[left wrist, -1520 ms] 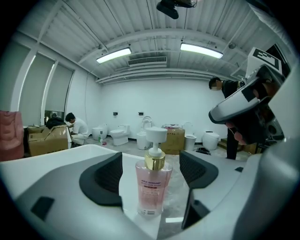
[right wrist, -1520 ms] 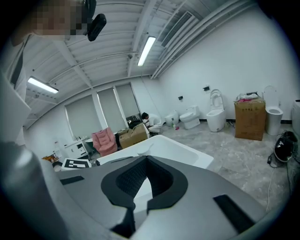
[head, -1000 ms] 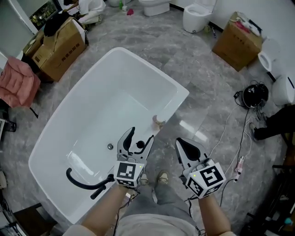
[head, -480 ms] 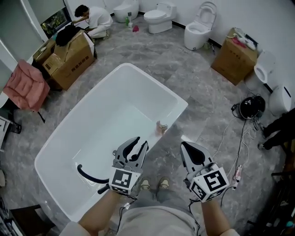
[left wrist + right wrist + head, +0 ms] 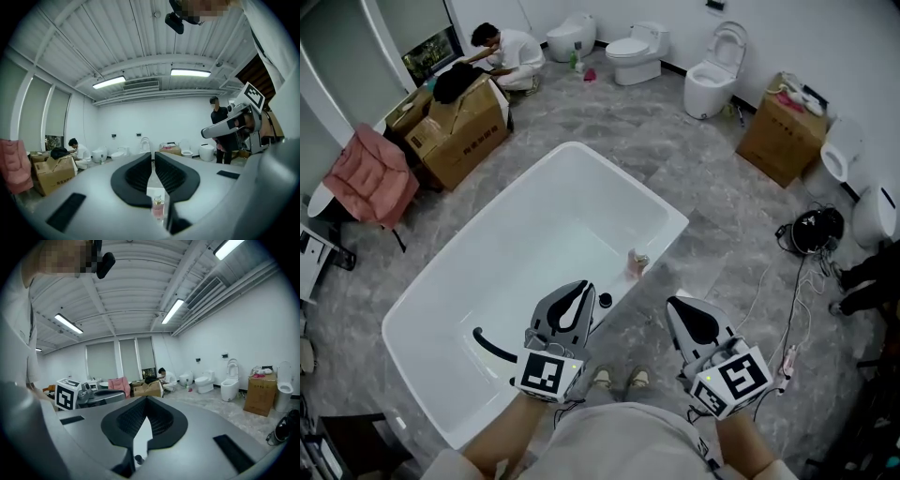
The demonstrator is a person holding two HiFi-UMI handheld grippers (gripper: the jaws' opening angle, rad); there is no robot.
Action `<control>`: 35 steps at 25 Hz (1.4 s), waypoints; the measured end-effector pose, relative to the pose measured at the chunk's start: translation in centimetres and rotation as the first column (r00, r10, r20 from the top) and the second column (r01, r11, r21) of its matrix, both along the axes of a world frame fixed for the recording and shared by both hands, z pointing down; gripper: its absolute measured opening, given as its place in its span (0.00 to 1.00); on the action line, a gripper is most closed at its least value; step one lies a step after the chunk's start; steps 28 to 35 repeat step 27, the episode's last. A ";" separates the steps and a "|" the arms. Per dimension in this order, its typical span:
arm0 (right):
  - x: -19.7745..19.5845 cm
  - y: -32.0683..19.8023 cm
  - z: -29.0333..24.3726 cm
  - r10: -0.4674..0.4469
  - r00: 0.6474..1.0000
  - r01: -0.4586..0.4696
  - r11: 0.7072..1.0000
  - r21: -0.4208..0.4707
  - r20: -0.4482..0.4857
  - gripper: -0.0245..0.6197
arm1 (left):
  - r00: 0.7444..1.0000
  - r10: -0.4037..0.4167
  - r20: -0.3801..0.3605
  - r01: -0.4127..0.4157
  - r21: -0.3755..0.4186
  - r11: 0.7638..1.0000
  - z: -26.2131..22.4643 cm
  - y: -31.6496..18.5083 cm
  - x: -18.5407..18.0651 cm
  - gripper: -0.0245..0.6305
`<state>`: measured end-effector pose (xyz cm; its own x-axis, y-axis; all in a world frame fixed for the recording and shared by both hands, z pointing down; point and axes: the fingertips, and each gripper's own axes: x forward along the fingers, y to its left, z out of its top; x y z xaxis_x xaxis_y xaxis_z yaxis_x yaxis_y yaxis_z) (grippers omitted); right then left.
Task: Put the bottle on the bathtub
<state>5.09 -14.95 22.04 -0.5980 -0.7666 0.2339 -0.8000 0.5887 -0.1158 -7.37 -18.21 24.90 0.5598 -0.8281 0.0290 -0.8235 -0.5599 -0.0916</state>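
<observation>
Grey marble floor point(image 5: 712, 216) surrounds a white bathtub point(image 5: 516, 234); toilets point(image 5: 635, 53) line the far wall, cardboard boxes point(image 5: 459, 127) sit to the left, and a person point(image 5: 511, 47) crouches in the corner. I see the bottle point(image 5: 637, 263) upright on the bathtub's near rim, ahead of both grippers and apart from them. A black hose point(image 5: 492, 345) lies inside the bathtub. The left gripper point(image 5: 578, 292) has its fingers drawn narrow with nothing between them. The right gripper point(image 5: 692, 314) has its fingers meeting at the tips, empty.
</observation>
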 end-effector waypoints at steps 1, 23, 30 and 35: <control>-0.2 0.3 -0.6 -0.015 1.000 0.015 1.000 0.007 0.001 0.08 | 1.000 0.003 -0.003 -0.003 0.004 1.000 -0.5 0.2 -0.1 0.09; 0.2 2.5 -2.3 -0.049 0.998 0.051 0.998 0.028 -0.047 0.08 | 0.998 0.044 0.040 -0.042 -0.058 0.997 -3.1 3.8 1.3 0.07; 0.1 2.8 -2.0 -0.045 0.998 0.047 0.999 0.026 -0.053 0.08 | 0.996 0.058 0.065 -0.055 -0.052 0.997 -2.8 4.4 1.0 0.07; 0.1 2.8 -2.0 -0.045 0.998 0.047 0.999 0.026 -0.053 0.08 | 0.996 0.058 0.065 -0.055 -0.052 0.997 -2.8 4.4 1.0 0.07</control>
